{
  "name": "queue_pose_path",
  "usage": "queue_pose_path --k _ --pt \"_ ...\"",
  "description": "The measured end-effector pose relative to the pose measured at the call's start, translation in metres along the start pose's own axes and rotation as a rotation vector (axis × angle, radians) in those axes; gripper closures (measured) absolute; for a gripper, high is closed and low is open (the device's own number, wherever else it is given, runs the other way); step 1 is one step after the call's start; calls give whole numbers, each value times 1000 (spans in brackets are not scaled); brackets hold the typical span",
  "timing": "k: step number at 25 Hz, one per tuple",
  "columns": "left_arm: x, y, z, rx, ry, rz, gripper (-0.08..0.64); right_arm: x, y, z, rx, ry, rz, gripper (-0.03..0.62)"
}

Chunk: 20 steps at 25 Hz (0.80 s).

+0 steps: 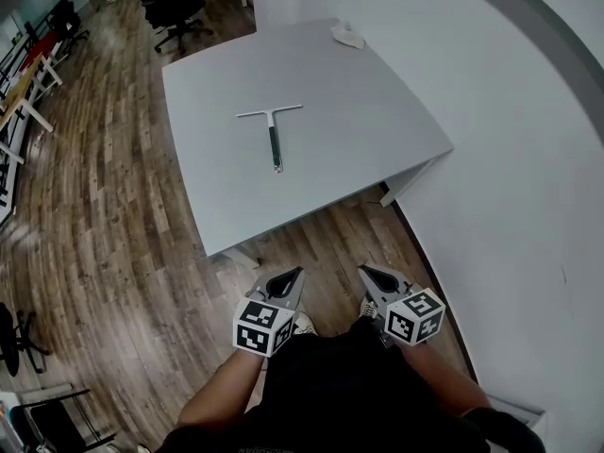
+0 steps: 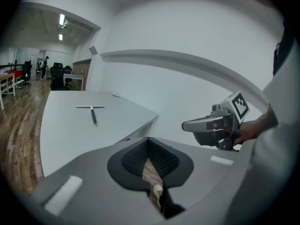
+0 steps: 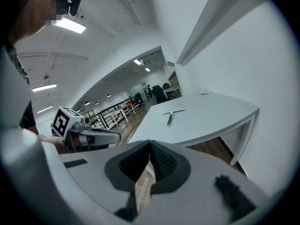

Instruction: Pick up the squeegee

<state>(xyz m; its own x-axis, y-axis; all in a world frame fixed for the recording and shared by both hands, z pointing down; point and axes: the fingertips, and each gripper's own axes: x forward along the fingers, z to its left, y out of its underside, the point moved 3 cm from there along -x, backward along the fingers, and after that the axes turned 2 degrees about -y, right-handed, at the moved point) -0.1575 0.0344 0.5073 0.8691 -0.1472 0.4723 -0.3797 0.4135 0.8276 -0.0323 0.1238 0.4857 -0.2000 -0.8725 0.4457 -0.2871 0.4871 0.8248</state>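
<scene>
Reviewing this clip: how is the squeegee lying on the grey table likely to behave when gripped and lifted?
The squeegee looks slim and rigid, so it is probably light and stiff. Its crossbar lies flat on the table, so it should not roll. Held by the dark handle, the crossbar end may dip. The smooth tabletop could let it slide if nudged.

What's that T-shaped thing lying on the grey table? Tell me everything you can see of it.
It is a squeegee: a pale, thin crossbar on a dark handle with a shiny metal-looking tip. It lies flat near the middle of the grey table, handle pointing toward the person, crossbar away. Only the table touches it.
</scene>
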Motion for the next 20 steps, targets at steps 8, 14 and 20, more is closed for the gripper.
queue_pose_path --k 8,14,20 --pt "-33 11 32 -77 -106 -47 553 42 -8 29 -62 -106 59 588" --pt "-61 24 52 -129 -196 -74 554 77 -15 56 -119 -212 94 588" --pt "-86 34 72 -171 -282 -106 553 106 -16 83 -172 -302 127 588"
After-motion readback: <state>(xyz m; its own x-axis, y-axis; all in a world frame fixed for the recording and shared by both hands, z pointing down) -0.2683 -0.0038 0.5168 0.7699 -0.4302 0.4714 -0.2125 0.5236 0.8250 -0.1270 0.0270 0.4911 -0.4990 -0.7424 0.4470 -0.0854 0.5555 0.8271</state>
